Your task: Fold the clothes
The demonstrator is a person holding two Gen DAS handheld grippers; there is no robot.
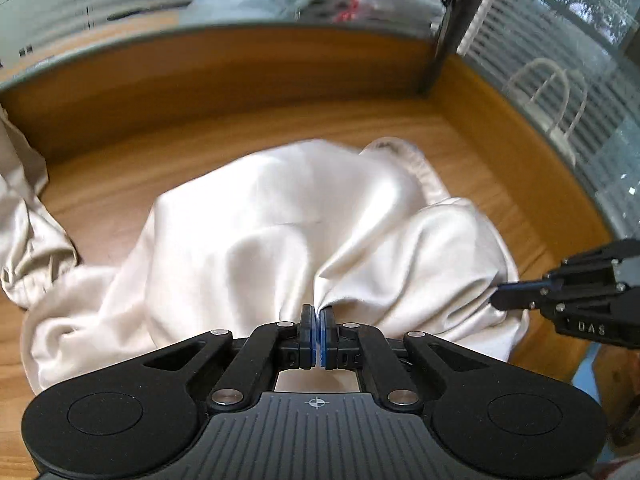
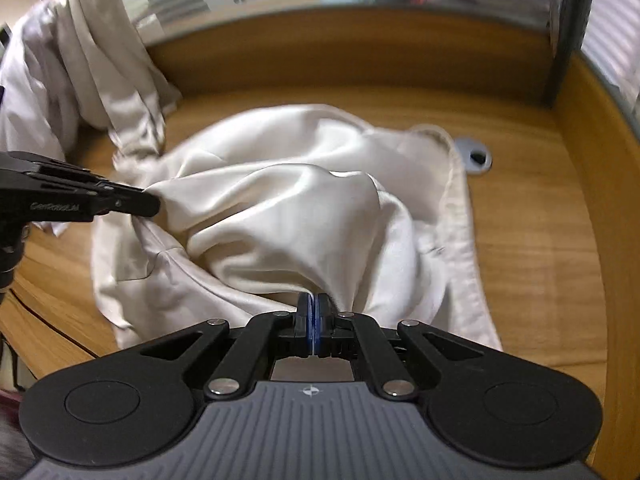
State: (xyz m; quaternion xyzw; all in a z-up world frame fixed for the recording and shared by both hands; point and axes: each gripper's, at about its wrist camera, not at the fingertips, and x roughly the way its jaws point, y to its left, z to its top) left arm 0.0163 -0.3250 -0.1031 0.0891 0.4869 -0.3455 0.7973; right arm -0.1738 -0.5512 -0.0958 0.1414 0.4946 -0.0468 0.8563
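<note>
A cream garment [image 1: 280, 216] lies bunched on the wooden desk [image 1: 120, 184]. In the left wrist view my left gripper [image 1: 319, 312] is shut on a pinched fold of its near edge, and my right gripper [image 1: 500, 294] bites the same cloth at the right. From the right wrist view, the garment [image 2: 288, 200] billows up between the two holds: my right gripper [image 2: 313, 300] is shut on its near edge, while my left gripper [image 2: 156, 204] grips it at the left. An elastic waistband [image 2: 452, 152] shows at the far right of the cloth.
Another pale garment [image 2: 80, 72] is heaped at the back left, also seen in the left wrist view as a crumpled heap [image 1: 28, 216]. A raised wooden back panel [image 1: 224, 68] and a glass partition bound the desk. A grey cable grommet [image 2: 475, 157] sits at the right, near a dark post [image 1: 452, 32].
</note>
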